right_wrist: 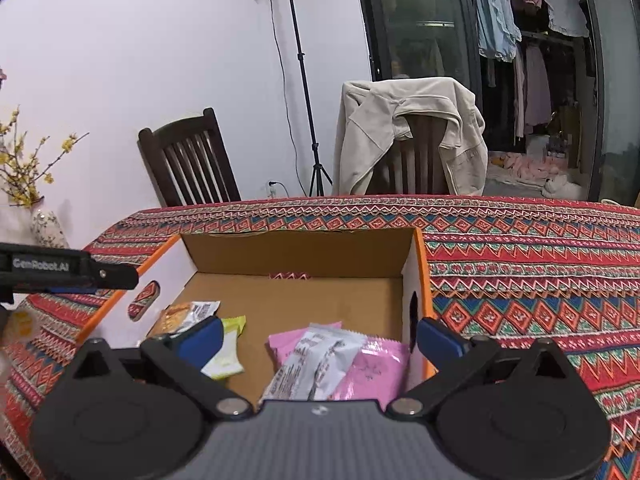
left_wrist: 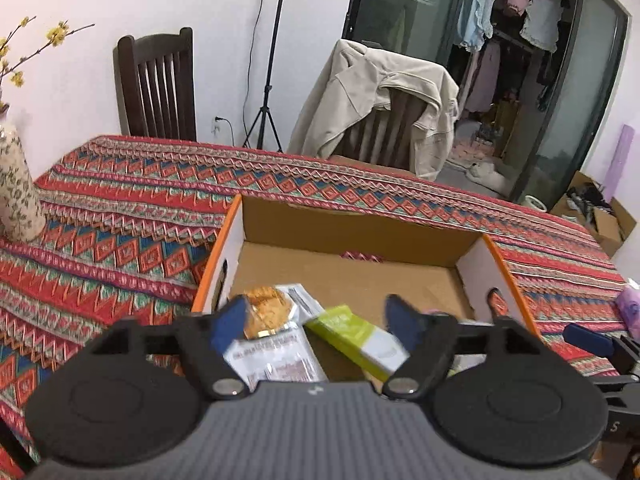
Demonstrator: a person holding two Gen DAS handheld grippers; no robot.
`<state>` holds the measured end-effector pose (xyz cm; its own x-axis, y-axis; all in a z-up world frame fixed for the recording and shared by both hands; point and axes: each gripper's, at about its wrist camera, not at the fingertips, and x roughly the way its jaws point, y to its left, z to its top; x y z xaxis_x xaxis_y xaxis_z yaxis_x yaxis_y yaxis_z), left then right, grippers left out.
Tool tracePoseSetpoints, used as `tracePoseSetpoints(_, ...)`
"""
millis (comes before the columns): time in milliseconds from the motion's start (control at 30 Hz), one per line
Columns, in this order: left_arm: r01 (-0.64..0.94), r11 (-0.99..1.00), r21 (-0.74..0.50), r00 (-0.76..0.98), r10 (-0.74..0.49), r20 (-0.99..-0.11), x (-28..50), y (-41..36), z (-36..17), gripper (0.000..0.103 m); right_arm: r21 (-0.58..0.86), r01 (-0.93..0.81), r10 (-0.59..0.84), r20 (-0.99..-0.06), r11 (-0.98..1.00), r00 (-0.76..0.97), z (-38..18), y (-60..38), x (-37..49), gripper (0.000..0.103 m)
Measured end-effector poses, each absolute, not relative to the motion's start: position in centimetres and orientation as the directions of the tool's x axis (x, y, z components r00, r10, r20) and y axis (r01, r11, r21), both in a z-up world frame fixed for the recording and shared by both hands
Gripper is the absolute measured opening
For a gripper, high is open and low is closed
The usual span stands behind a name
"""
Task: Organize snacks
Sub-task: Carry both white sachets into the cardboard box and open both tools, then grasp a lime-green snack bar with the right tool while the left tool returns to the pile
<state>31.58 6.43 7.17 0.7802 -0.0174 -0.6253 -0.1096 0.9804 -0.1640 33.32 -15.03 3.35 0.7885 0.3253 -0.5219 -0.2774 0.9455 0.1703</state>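
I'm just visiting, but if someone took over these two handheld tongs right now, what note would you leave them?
Left tongs: open, holding nothing, above the near left of the cardboard box.
Right tongs: open, holding nothing, above the near right of the box.
In the box: cookie packet, green packet and white packet on the left; pink packets and a white printed packet on the right.
Done: these snacks lie in the box.
Left: a purple item on the tablecloth at the right; hard to tell whether it is a snack.

Matt cardboard box (right_wrist: 288, 252), woven tablecloth (right_wrist: 520, 264), glossy plastic snack wrappers (right_wrist: 360, 364).
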Motion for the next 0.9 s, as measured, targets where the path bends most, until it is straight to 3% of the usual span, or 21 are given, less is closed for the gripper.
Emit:
tracePoseSetpoints(167,-0.084,0.977,-0.197,0.79,-0.056,-0.611,28.3,6.4,7.6,0.103,0.209,-0.282,0.351,-0.527,0.936,0.774,3.8,-16.4,30.8,0.103)
tracePoseSetpoints(533,-0.024,0.973,-0.23,0.792,-0.122,-0.598,20.8,6.5,6.2,0.103,0.188,-0.315,0.367,-0.519,0.93,0.772,3.2,-18.8,22.9,0.103)
tracePoseSetpoints(900,-0.002,0.979,-0.204,0.789,-0.123,-0.601,16.6,7.8,3.1,0.103,0.133,-0.23,0.264,-0.571,0.964,0.778,-0.7,-21.7,18.9,0.103)
